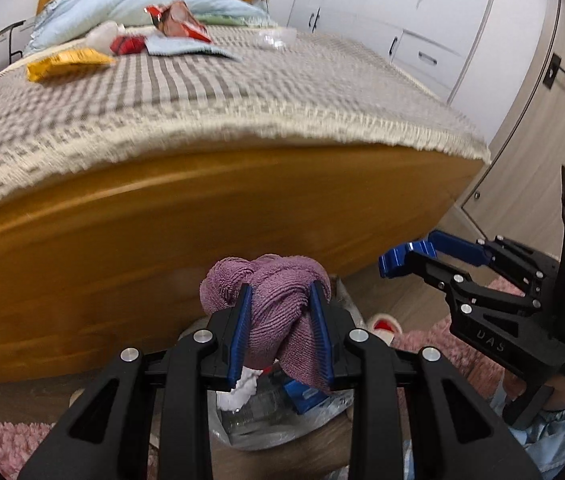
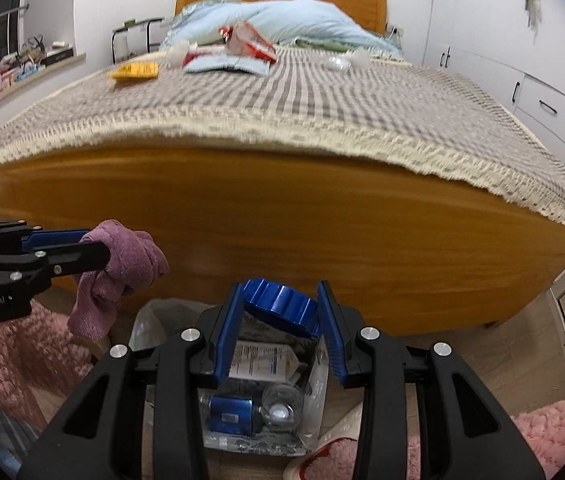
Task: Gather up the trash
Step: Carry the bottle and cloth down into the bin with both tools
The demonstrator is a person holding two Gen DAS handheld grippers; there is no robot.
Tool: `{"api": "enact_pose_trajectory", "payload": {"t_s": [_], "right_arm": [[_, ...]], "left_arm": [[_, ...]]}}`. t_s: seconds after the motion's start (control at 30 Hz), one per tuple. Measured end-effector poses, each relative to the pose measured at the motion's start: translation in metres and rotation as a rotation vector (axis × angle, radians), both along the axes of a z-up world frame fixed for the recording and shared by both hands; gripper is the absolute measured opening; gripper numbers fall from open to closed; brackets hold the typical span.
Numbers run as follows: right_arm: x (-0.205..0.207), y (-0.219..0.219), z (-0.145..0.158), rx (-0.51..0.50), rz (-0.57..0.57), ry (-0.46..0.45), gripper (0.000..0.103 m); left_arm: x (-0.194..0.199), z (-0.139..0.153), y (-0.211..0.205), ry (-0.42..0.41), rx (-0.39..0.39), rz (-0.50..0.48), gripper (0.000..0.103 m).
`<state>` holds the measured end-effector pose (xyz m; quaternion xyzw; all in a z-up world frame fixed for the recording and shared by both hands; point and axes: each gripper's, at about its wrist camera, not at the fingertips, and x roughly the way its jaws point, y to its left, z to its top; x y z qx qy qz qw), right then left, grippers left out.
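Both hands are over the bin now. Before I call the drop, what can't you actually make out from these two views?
- Trash bag rim: left wrist view, hidden behind the left gripper and purple cloth.
- Bag contents: right wrist view, partly covered by the right gripper and its blue lid.
- Wrappers on the bed: both views, motion-blurred, print unreadable.
- Slipper: left wrist view, mostly hidden by the jaws.

1. In my left gripper (image 1: 282, 332), black with blue pads, I see a mauve terry cloth (image 1: 274, 292)
2. My right gripper (image 2: 280, 334), same black and blue, frames a ridged blue cap (image 2: 282, 308)
3. The bed (image 2: 282, 216) is honey-coloured wood under a grey-and-cream checked blanket (image 2: 282, 104)
4. A yellow packet (image 2: 135, 71) lies on the checks
5. The rug (image 2: 22, 352) is fluffy pink
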<state>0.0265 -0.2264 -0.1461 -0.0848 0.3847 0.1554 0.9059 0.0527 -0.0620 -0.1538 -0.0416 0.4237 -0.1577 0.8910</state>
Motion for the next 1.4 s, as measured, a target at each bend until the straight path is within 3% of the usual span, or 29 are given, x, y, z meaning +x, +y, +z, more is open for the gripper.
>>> {"api": "enact_pose_trajectory", "payload": {"t_s": [0.7,1.2,1.4], "right_arm": [[0.032,0.001,-0.077,-0.117,-0.01,0.315,0.037],[0.044,0.011,-0.116,-0.185,-0.018,0.478,0.037],[0.048,0.015,-0.13,-0.216,-0.017,0.518,0.037]], "left_arm": [[0.023,-0.068,-0.031,0.243,0.088,-0.056,0.027],[0.036,-0.112,-0.019,0.434,0.05,0.016,0.027],[0.04,-0.129,-0.023,0.47,0.087,0.028,0.027]]}}
